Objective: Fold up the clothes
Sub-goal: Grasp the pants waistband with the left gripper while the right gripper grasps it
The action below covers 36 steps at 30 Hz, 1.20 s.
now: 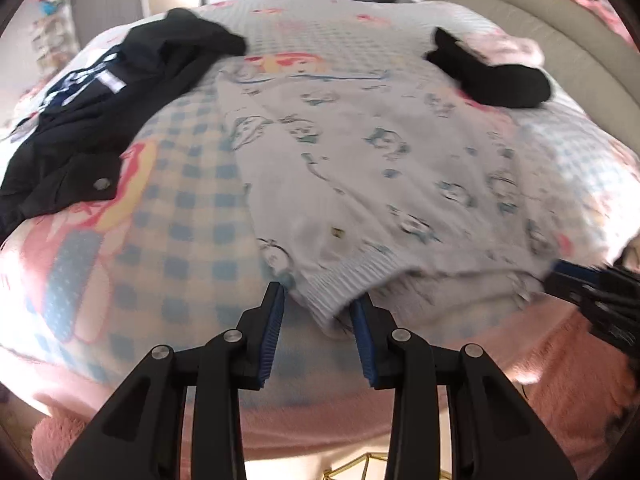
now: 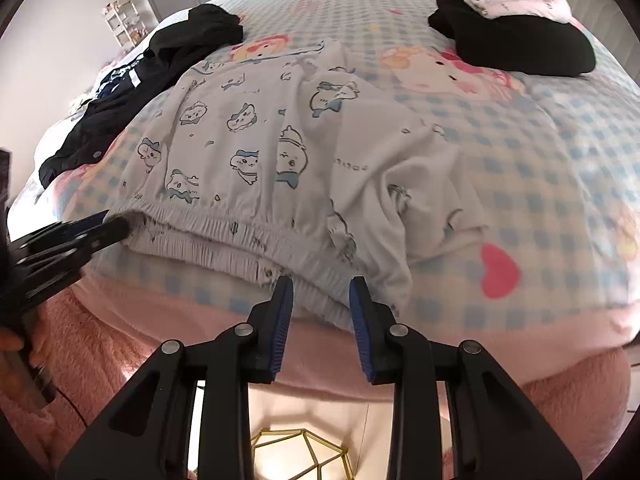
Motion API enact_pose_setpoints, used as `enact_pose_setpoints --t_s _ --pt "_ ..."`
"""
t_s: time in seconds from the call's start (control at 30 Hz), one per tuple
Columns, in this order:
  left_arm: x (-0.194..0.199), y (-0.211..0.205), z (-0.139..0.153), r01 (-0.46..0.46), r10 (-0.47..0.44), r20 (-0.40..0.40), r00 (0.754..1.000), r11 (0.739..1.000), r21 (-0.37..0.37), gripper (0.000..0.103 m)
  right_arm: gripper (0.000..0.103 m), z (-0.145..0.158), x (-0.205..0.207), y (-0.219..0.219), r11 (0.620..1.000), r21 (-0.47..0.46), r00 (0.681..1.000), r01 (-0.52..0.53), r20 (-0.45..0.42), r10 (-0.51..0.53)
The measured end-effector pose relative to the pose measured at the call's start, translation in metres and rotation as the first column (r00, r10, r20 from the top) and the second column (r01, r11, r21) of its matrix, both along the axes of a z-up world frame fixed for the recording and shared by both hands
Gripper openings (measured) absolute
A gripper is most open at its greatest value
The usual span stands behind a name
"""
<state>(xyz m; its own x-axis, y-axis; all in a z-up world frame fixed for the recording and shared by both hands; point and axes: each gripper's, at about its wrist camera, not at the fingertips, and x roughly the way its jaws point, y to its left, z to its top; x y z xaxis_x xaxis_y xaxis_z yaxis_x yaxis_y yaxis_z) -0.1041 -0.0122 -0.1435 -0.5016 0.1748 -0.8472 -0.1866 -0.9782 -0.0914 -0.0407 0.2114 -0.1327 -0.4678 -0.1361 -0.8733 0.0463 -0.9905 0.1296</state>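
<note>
White printed pants (image 2: 256, 152) lie spread on the bed (image 2: 520, 152), waistband toward the near edge, legs running away toward the far side. The cloth carries small blue-and-white cartoon figures, and the gathered elastic waistband (image 2: 224, 226) is doubled over on itself along the front.

The left hand-held gripper (image 1: 320, 304) stands released – its blue pads are apart, with a corner of the waistband lying in the gap between them and no pad seen pressing on it. The right hand-held gripper (image 2: 321, 286) is likewise released: its jaws stand apart over the other end of the waistband, the cloth just at and under the tips, not pinched. Each gripper shows at the edge of the other's view, one at either end of the waistband.

A black jacket (image 2: 132, 92) with white lettering lies crumpled to the left of the pants, its edge touching or just beside the pant leg. At the far right a folded black garment (image 2: 516, 46) sits well apart from the pants, with a folded pink piece (image 2: 520, 4) resting on its far end.

The bed cover is a blue-and-white check with pink cartoon prints – a red heart (image 2: 500, 270) shows near the right gripper. A pink fleece blanket (image 2: 400, 352) hangs over the near edge below the waistband. The left-wrist view is blurred.
</note>
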Motion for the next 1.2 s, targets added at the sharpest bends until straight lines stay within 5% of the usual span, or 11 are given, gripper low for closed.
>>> enact_pose_setpoints --t_s 0.17,0.3,0.47,0.6,0.63,0.7,0.93,1.1,1.2 --pt "0.007 -0.016 0.008 -0.114 0.118 -0.057 0.991 0.991 0.072 0.012 0.03 0.003 0.003 0.0 0.999 0.03 0.999 0.029 -0.015 -0.029" --pt "0.023 -0.033 0.009 -0.196 0.203 -0.049 0.978 0.975 0.108 0.009 0.03 -0.004 0.001 -0.002 0.998 0.031 0.998 0.057 -0.002 -0.057" --pt "0.026 -0.045 -0.019 -0.231 0.225 0.068 0.972 0.968 0.094 0.009 0.037 -0.017 -0.001 -0.006 0.999 0.004 0.999 0.04 0.026 -0.04" --pt "0.029 -0.053 -0.011 -0.237 0.232 0.046 0.972 0.954 0.185 0.016 0.039 -0.016 0.002 -0.002 0.998 -0.011 0.997 0.067 0.025 -0.067" --pt "0.032 -0.053 -0.005 -0.222 0.223 0.016 0.975 0.953 0.208 0.025 0.04 -0.015 0.003 -0.003 0.998 -0.007 0.998 0.06 0.018 -0.06" --pt "0.036 -0.051 0.005 -0.191 0.204 -0.048 0.978 0.963 0.192 0.038 0.041 -0.012 0.004 -0.005 0.999 0.007 0.999 0.04 0.008 -0.04" --pt "0.043 -0.033 0.024 -0.085 0.096 -0.156 0.983 0.994 0.074 0.039 0.041 0.002 0.009 -0.019 0.999 0.039 0.998 -0.023 -0.057 0.025" --pt "0.027 -0.032 0.023 0.002 0.028 -0.106 0.994 0.962 0.273 0.039 0.041 0.003 -0.002 -0.024 0.997 0.042 0.996 -0.063 -0.059 0.065" --pt "0.01 -0.018 0.006 -0.013 0.021 -0.042 0.999 0.983 0.183 0.039 0.041 -0.006 -0.015 -0.025 0.996 0.05 0.997 -0.071 -0.038 0.073"
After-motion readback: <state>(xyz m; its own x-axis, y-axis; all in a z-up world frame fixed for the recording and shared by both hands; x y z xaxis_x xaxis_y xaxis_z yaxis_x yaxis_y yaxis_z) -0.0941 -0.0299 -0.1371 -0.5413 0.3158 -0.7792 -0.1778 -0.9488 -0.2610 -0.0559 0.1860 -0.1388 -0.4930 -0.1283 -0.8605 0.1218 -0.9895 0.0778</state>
